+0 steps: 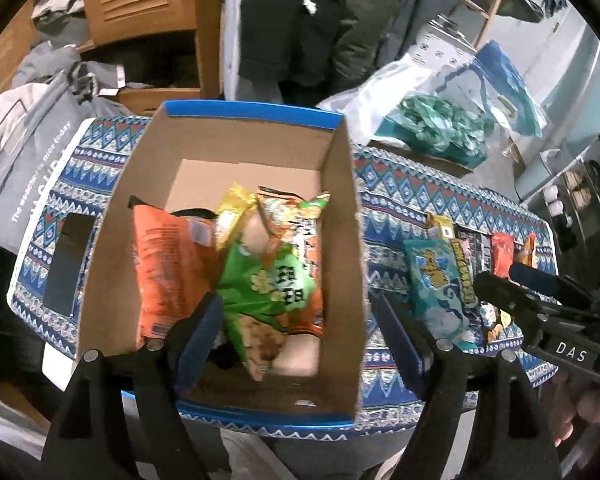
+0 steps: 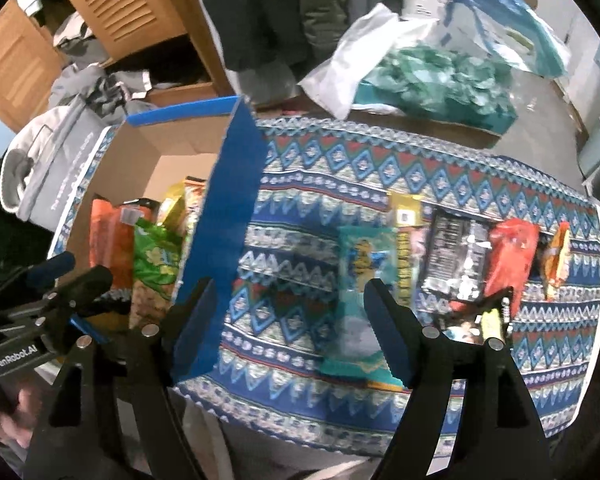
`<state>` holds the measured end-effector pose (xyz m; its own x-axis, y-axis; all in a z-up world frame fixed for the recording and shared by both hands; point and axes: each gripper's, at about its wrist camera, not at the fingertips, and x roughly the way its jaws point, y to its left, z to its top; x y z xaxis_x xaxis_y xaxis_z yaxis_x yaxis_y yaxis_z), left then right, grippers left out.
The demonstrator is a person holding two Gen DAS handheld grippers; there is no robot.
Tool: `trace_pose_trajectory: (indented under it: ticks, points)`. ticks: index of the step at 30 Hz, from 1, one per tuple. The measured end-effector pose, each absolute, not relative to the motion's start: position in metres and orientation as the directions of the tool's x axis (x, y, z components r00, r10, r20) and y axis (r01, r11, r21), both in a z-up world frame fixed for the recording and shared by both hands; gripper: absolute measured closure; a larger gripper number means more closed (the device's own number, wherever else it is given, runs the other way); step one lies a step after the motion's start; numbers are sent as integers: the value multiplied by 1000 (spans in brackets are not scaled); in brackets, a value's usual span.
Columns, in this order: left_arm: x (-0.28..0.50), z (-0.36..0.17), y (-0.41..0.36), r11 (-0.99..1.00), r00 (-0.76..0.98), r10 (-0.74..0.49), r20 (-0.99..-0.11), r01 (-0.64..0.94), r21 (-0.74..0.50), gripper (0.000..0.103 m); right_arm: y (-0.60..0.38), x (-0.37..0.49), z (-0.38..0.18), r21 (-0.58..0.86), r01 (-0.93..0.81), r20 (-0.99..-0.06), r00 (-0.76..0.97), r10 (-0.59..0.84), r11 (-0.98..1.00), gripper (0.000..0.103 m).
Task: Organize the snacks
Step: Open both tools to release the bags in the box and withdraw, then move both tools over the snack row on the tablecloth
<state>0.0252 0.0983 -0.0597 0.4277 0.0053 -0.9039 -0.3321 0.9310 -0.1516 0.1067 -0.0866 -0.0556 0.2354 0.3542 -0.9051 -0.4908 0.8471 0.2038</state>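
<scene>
Left gripper [image 1: 300,340]: jaws standing apart, gripping nothing, hanging over the near half of the cardboard box [image 1: 342,216], one finger inside it and one just outside its right wall. Right gripper [image 2: 290,336]: jaws likewise standing apart and empty, hovering over the patterned tablecloth [image 2: 440,168] just right of the box, with the teal snack packet [image 2: 360,280] lying flat between its fingers but untouched. Contents of the box: an orange bag [image 1: 168,264], a green-and-orange bag [image 1: 276,272] and a yellow packet [image 1: 236,204], piled toward its near end; its far end is showing bare floor. Still outside, in a row running rightward from the box: the teal packet nearest, then a yellow-edged packet [image 2: 406,240], a black-and-silver packet [image 2: 456,256], a red packet [image 2: 510,256] and a small orange packet [image 2: 558,260] farthest off. Handling note: the teal packet seems the likely next pick; being flat and slippery, it is probably calling for a pinch across its narrow width, low against the cloth. It should be lifted clear of the box's right wall and set into the empty far end. Risk: catching the wall on the way over.
</scene>
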Motion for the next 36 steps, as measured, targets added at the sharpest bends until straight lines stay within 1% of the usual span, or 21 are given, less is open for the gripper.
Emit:
trace_pose_trajectory:
  ticks: [9,11,14,24,29,36]
  points:
    - [41,-57,59,951,415,-2,-910,-280,-130,23,-129,112,-58,154,-485,-905,281,320,861,25]
    - [44,-56,50,955,414,-8,-910,-267,-131,22,-138,114,-60,159,-480,-906,277,321,863,25]
    - [49,-57,34,962,408,-16,-913,-244,-126,18,-153,118,-63,168,-463,-908,272,320,870,25]
    - [60,-66,-12,973,359,-67,-931,-184,-141,18,-194,133,-77,161,-412,-922,261,285,897,24]
    - [69,-78,-29,976,328,-65,-943,-177,-129,18,-216,139,-91,150,-390,-934,246,259,909,24]
    - [83,-104,-45,972,255,-92,-962,-189,-143,17,-243,148,-121,131,-372,-959,188,213,919,24]
